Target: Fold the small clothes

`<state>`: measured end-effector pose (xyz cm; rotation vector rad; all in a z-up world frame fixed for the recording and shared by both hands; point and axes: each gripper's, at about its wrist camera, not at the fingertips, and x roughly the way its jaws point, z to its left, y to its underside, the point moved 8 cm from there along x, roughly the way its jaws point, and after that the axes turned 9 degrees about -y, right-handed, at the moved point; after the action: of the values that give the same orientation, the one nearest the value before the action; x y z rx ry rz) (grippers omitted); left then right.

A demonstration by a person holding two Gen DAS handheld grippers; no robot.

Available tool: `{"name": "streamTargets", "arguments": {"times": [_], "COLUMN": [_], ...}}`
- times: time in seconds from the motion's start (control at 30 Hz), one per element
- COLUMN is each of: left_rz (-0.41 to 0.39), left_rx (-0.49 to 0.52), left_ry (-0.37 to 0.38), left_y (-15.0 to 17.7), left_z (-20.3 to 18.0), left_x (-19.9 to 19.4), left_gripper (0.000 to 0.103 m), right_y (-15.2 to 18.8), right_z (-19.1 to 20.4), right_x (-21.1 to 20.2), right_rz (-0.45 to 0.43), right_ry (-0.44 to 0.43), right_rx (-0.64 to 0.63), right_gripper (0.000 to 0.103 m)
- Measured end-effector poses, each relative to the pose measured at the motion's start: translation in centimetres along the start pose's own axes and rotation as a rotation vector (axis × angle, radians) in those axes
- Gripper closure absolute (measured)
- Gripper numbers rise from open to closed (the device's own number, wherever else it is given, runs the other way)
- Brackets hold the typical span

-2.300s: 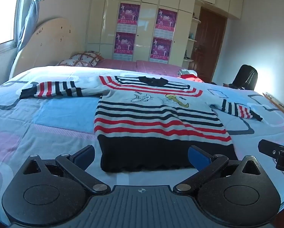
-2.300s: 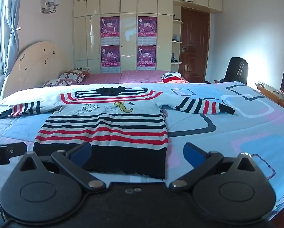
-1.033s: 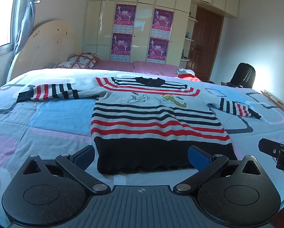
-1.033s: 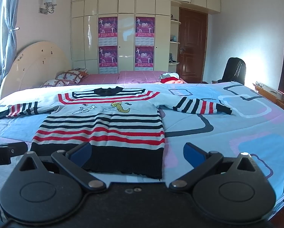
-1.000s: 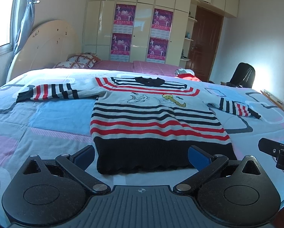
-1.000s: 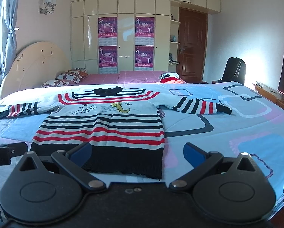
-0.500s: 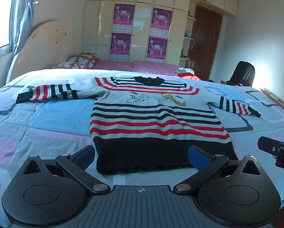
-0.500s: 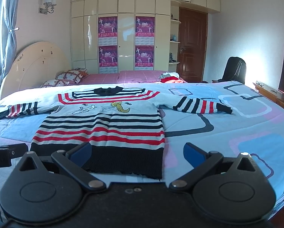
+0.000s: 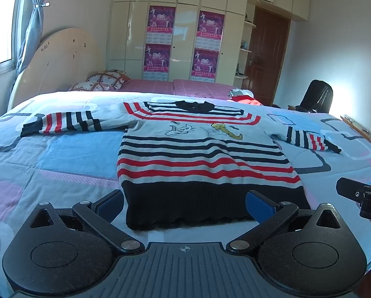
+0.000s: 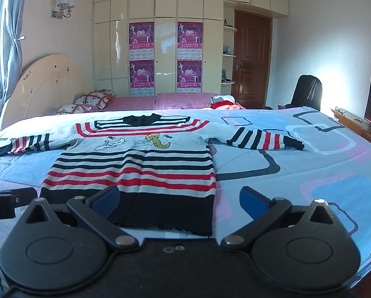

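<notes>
A small knitted sweater (image 9: pixel 200 159) (image 10: pixel 135 164) with red, black and white stripes, a cartoon print and a black hem lies flat on the bed, face up, both sleeves spread sideways. My left gripper (image 9: pixel 184 204) hovers open just before the hem, its blue pads apart and holding nothing. My right gripper (image 10: pixel 179 202) is open too, in front of the hem's right corner, empty. Each gripper's edge shows in the other's view: the right one (image 9: pixel 361 196) and the left one (image 10: pixel 4 200).
The bed carries a blue, pink and white patterned quilt (image 9: pixel 49 159). Pillows (image 10: pixel 91 100) and a headboard (image 10: pixel 44 84) are at the far left. Folded clothes (image 10: pixel 221 103) lie at the back. A black chair (image 10: pixel 307 92), a door (image 10: pixel 251 59) and a wardrobe stand beyond.
Both cameras have shifted only slightly; the sweater sits a bit lower and nearer in view. Both grippers stay open and the sweater lies unmoved.
</notes>
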<state>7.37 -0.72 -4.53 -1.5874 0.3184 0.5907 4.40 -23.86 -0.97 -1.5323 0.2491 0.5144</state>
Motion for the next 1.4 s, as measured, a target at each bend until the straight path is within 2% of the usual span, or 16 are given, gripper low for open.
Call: {"name": "streamTargets", "arguments": {"times": [1.0, 1.1, 1.23, 1.4], "left_rz": [0.005, 0.005, -0.059, -0.054], "left_rx": [-0.004, -0.03, -0.128, -0.151], "left_ry": [0.005, 0.066, 0.119, 0.111], "left_y": [0.0, -0.7, -3.9, -7.0], "left_z": [0.4, 0.2, 0.4, -0.5], "left_x": [0.1, 0.3, 1.3, 5.9], "left_gripper": [0.0, 0.0, 0.0, 0.0], "right_y": [0.0, -0.1, -1.6, -4.3], "right_z": [0.1, 0.1, -2.4, -9.0], "right_x": [0.1, 0.3, 0.3, 2.3], "right_rz": [0.007, 0.013, -0.033, -0.116], "right_ry": [0.003, 0.009, 0.022, 0.062], "right_rx": [-0.008, -0.013, 0.028, 0.159], "right_gripper": [0.0, 0.0, 0.0, 0.001]}}
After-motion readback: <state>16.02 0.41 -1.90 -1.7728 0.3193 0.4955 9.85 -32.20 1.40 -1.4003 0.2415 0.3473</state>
